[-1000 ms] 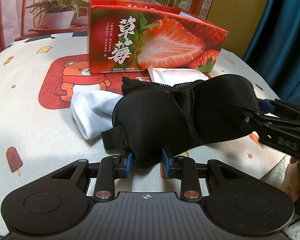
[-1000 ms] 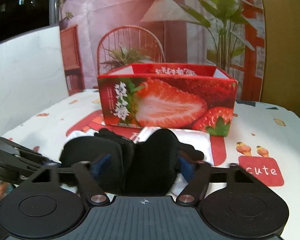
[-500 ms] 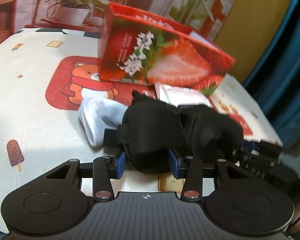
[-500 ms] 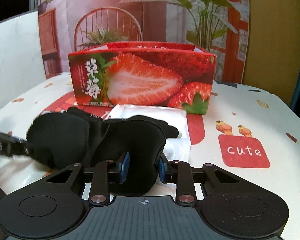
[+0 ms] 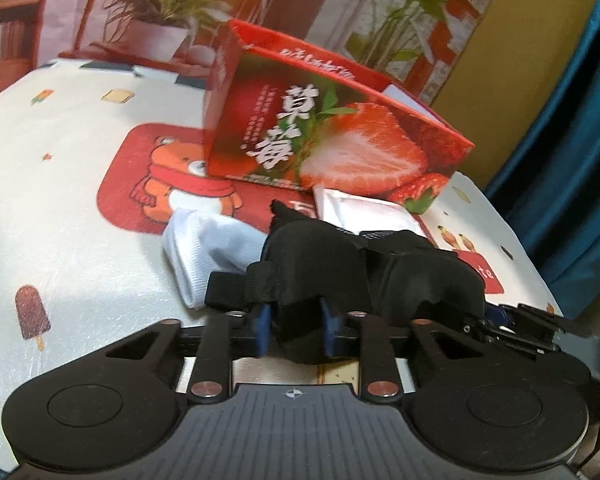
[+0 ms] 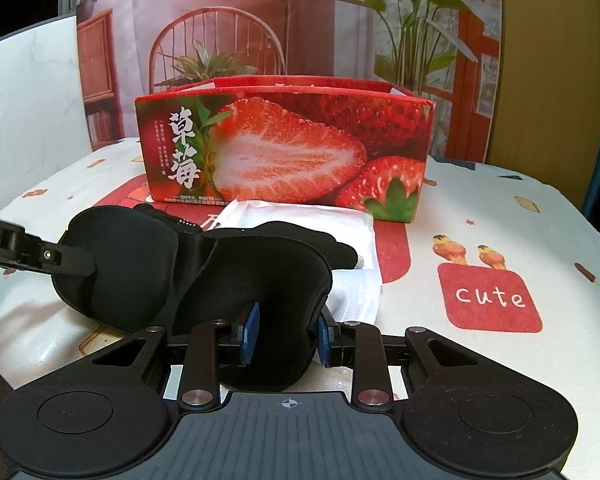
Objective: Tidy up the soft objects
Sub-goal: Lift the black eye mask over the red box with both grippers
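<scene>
Black eye mask [image 6: 204, 276], near the table's front edge before the strawberry box [image 6: 284, 152]: light, floppy padded foam. Left gripper [image 5: 294, 330] and right gripper [image 6: 286, 334] each pinch 1 cup; hold both ends.

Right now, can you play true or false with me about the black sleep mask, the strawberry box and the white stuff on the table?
1. Both tools hold the black sleep mask. True: the left tool pinches one eye cup and the right tool pinches the other.
2. The sleep mask is inside the strawberry box. False: it is in front of the box, outside it.
3. A white sock lies beside the mask. True.
4. The strawberry box has a closed lid. False: its top is open.
5. The flat white packet lies in front of the box. True.
</scene>
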`<state>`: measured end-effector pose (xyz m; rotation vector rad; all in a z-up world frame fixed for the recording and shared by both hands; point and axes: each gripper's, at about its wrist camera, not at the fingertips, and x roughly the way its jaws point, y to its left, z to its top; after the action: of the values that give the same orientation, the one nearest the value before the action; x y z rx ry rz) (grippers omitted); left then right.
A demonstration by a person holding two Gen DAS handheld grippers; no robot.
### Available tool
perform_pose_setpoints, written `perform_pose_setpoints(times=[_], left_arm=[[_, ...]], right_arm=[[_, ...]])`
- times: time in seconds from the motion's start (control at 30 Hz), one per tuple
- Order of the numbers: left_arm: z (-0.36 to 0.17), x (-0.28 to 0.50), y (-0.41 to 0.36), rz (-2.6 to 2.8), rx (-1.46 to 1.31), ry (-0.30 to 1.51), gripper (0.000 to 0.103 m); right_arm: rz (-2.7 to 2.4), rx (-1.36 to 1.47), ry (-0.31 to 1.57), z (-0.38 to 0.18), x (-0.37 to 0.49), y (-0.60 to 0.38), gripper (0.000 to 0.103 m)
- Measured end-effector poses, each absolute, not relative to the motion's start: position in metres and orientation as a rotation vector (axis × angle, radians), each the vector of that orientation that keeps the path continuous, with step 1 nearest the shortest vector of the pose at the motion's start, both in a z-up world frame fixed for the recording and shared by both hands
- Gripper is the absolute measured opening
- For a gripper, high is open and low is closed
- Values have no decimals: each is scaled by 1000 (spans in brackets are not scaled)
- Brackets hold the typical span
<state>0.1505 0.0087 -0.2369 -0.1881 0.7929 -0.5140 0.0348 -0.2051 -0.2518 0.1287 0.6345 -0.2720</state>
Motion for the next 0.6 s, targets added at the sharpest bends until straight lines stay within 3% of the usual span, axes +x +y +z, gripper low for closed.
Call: perform_pose_setpoints(times=[0.13,0.33,0.6], left_arm=[[-229,143,1,-573,-130,759,11],[-202,138,-6,-633,-76,654,9],[-140,144,-11,-667,-60,475,9]], right_arm=[[-257,142,604,-247,31,-205,23],[-236,133,548,-228,30,-209,17],[-205,101,419,-171,41,-222,16]])
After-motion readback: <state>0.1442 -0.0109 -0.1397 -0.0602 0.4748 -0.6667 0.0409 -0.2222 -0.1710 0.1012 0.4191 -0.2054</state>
